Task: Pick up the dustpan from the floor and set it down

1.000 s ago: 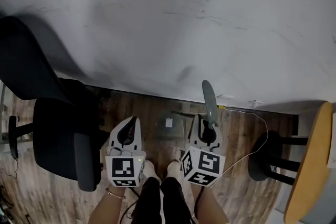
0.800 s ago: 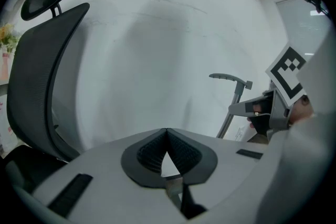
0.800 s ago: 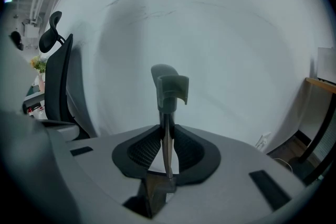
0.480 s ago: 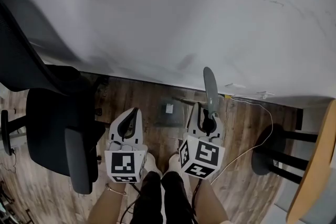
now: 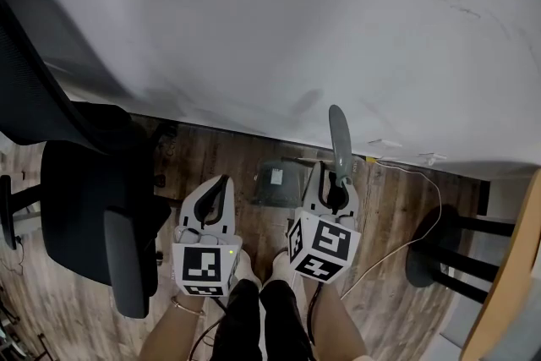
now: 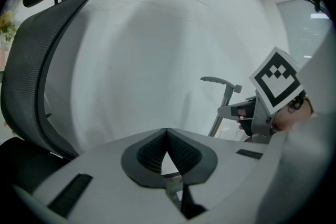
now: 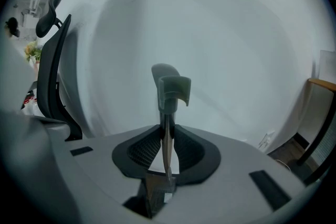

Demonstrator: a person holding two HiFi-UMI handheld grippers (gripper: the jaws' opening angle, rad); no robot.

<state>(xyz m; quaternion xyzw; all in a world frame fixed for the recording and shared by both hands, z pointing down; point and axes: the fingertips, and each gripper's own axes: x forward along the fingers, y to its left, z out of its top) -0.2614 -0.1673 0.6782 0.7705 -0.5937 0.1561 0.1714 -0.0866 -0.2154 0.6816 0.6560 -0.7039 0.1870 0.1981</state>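
Item 1. My legs (image 5: 258,321) in dark trousers stood nearest, at the bottom of the head view, with pale shoes (image 5: 243,270) on the wood floor (image 5: 211,156).

Item 2. Left tool (image 5: 221,180), marker cube (image 5: 205,270) facing up. In the left gripper view its (image 6: 166,134) jaws met at the tips with nothing between them.

Item 3. Right tool (image 5: 336,180), marker cube (image 5: 321,248) tilted. In the right gripper view its (image 7: 167,131) jaws were clamped on the thin stem of the dustpan handle (image 7: 169,97), which stood upright between the pads and rose above them to a hooked end.

Item 4. Dustpan (image 5: 279,183), grey pan low between the two tools and over the floor, handle (image 5: 340,138) rising past the right tool. I could not tell whether the pan touched the floor.

Item 5. Black office chair (image 5: 93,207), left of the left tool, its mesh back (image 6: 37,76) filling the left of the left gripper view.

Item 6. White cable (image 5: 406,224), trailing across the floor on the right, near a black round chair base (image 5: 431,254) and a wooden chair back (image 5: 507,283) at the edge.

Item 7. White wall (image 5: 270,30), farthest, scuffed, carrying the shadows of the chair and the handle.
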